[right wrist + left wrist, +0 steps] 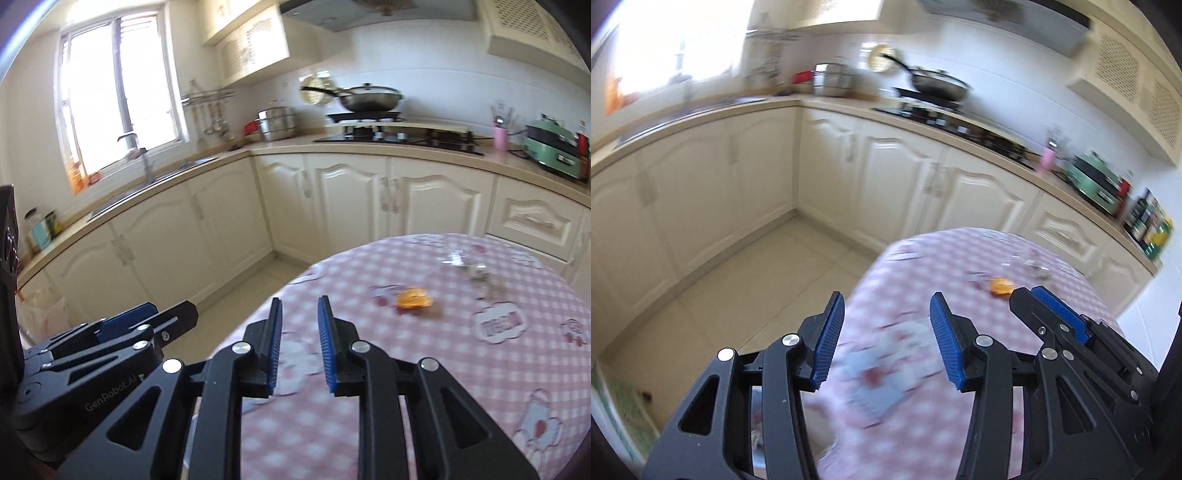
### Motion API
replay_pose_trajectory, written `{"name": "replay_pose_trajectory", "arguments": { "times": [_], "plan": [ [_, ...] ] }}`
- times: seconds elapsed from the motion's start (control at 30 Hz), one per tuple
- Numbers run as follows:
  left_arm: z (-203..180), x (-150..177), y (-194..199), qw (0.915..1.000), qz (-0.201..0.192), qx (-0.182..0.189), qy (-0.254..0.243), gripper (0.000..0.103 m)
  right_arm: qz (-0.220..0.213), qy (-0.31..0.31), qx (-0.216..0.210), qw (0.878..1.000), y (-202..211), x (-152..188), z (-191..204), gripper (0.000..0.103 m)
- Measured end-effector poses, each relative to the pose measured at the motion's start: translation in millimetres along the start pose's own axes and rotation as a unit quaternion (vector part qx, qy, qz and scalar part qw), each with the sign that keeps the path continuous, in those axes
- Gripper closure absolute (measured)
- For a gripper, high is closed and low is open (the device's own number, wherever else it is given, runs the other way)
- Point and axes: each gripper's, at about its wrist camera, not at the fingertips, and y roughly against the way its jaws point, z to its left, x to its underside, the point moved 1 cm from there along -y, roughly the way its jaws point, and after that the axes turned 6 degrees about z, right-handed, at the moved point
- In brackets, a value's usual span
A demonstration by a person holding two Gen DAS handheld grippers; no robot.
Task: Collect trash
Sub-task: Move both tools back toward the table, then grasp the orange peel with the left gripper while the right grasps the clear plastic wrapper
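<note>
I'm holding both tongs over the near edge of the pink checked tablecloth (424, 369). The left gripper (886, 332) is gaping apart, the right gripper (299, 343) slightly apart, both empty. The orange wrapper (413, 298) is lying mid-cloth, crumpled clear plastic (465, 264) just beyond it. A lidded wok (369, 96) is sitting on the stove behind.

Your orange crumpled wrapper (413, 298) lies mid-tabletop (369, 406); blurred clear plastic scraps (465, 264) sit nearer its far edge.
</note>
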Motion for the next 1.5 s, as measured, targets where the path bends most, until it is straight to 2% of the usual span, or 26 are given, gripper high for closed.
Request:
{"name": "replay_pose_trajectory", "arguments": {
  "times": [0.17, 0.43, 0.7, 0.87, 0.9, 0.97, 1.03, 1.23, 1.5],
  "plan": [
    [-61.7, -11.6, -28.8, 0.9985, 0.01, 0.029, -0.046, 0.057, -0.007, -0.03, 0.039, 0.999, 3.0, -7.0, -68.6, 0.083],
    [-113.8, -14.7, -88.9, 0.9932, 0.047, 0.056, -0.091, 0.055, 0.014, -0.056, 0.087, 0.995, -20.0, -6.9, -140.8, 0.079],
    [-141.3, -13.0, -152.8, 0.9866, 0.099, 0.055, -0.117, 0.055, 0.035, -0.071, 0.117, 0.99, -52.7, -8.0, -190.6, 0.061],
    [-149.2, -14.5, -179.7, 0.9836, 0.126, 0.032, -0.125, 0.056, 0.048, -0.067, 0.123, 0.989, -69.6, -11.3, -201.6, 0.057],
    [-148.4, -14.2, -182.0, 0.9835, 0.128, 0.028, -0.125, 0.064, 0.05, -0.066, 0.123, 0.989, -72.4, -11.8, -202.0, 0.055],
    [-146.2, -15.8, -181.7, 0.9839, 0.123, 0.029, -0.127, 0.064, 0.055, -0.063, 0.12, 0.989, -78.7, -13.3, -202.0, 0.053],
    [-140.1, -19.0, -178.7, 0.9855, 0.12, 0.034, -0.114, 0.065, 0.055, -0.055, 0.121, 0.99, -83.1, -16.7, -198.5, 0.051],
    [-109.6, -35.8, -158.5, 0.9934, 0.086, 0.021, -0.073, 0.065, 0.064, -0.016, 0.128, 0.99, -104.2, -26.8, -180.5, 0.048],
    [-88.1, -45.0, -142.2, 0.9956, 0.064, 0.014, -0.066, 0.065, 0.087, 0.001, 0.164, 0.983, -130.7, -40.4, -172.3, 0.048]
  ]
}}
